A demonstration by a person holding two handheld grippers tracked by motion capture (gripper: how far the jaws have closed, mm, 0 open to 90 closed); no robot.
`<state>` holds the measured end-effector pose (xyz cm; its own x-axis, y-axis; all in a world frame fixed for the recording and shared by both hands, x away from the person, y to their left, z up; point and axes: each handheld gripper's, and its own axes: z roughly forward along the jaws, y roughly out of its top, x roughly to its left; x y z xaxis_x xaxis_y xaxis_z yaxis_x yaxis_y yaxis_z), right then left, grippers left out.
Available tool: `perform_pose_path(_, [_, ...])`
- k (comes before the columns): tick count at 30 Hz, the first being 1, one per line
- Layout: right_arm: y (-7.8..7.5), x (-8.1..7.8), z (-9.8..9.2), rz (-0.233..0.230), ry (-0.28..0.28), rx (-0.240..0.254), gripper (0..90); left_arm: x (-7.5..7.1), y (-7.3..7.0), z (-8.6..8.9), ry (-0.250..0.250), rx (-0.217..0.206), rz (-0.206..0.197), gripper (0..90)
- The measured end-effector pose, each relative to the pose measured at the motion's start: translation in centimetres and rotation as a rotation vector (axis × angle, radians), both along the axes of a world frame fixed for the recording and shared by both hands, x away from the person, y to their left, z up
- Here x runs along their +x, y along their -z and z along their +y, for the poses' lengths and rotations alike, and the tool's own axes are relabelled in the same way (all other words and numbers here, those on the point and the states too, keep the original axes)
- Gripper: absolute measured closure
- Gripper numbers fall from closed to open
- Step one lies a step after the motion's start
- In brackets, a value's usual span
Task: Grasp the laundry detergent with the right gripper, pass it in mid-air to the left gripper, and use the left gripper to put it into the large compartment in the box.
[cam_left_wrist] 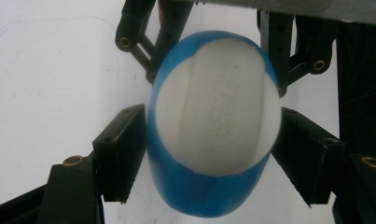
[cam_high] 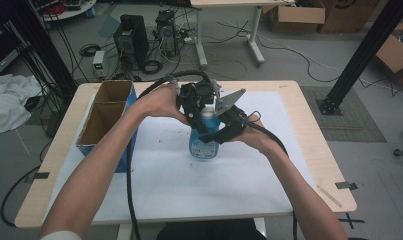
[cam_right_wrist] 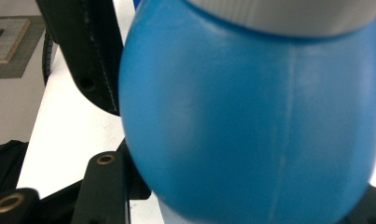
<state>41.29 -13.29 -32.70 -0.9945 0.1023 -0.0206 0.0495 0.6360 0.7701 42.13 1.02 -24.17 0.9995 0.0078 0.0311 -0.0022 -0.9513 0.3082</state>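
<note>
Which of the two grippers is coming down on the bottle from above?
The left gripper: it reaches over the blue bottle's white cap. The right gripper comes in lower, at the bottle's side.

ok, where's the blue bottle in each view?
High view: bottle at table centre, between both grippers.
Left gripper view: centre frame, seen from above, white cap facing the camera.
Right gripper view: blue body close up, across most of the frame.
Shared landmark: the white mat under it.
</note>
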Motion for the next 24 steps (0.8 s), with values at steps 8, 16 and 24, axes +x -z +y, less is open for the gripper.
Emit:
perform_pose_path(8, [0.03,-0.01,0.07,0.001,0.002,0.0,45.1,-0.13,0.21,-0.12,0.006,-0.008,0.002,31.8])
perform_pose_path(16, [0.06,-0.05,0.17,0.001,-0.001,0.0,45.1,-0.14,0.26,0.03,0.002,-0.018,-0.006,34.7])
perform_pose_path(24, [-0.05,-0.22,0.21,0.001,-0.007,-0.001,45.1,-0.51,0.16,0.09,0.022,-0.01,-0.04,37.6])
